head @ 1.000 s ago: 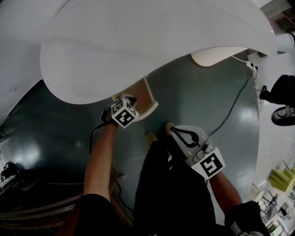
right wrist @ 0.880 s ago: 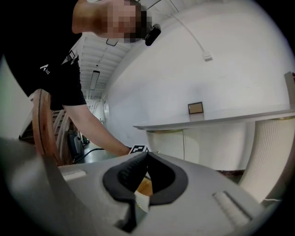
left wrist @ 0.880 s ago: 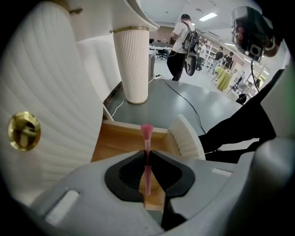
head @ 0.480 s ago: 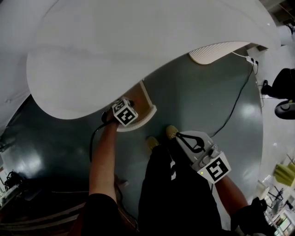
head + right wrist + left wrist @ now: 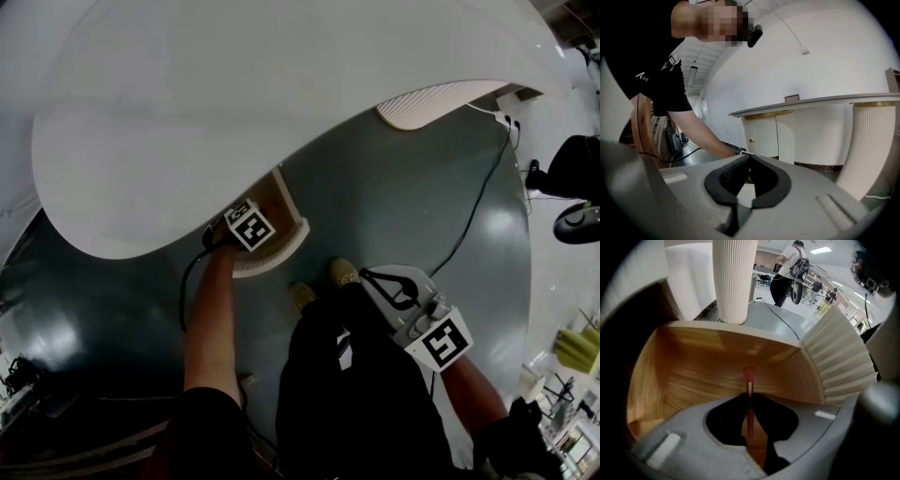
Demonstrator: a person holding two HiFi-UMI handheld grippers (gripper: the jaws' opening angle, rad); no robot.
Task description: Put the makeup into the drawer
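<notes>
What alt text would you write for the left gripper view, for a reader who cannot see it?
The left tongs are shut on a thin red makeup stick with a pink tip, which points into an open wooden drawer. A ribbed white column stands beyond the drawer.

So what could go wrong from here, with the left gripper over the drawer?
The left gripper pinches the thin red makeup stick on a narrow shaft, so it could swivel or slip before it is set down. Dropped from here, it may roll across the floor of the wooden drawer. The white tabletop overhangs the drawer, so lifting out could bump it.
</notes>
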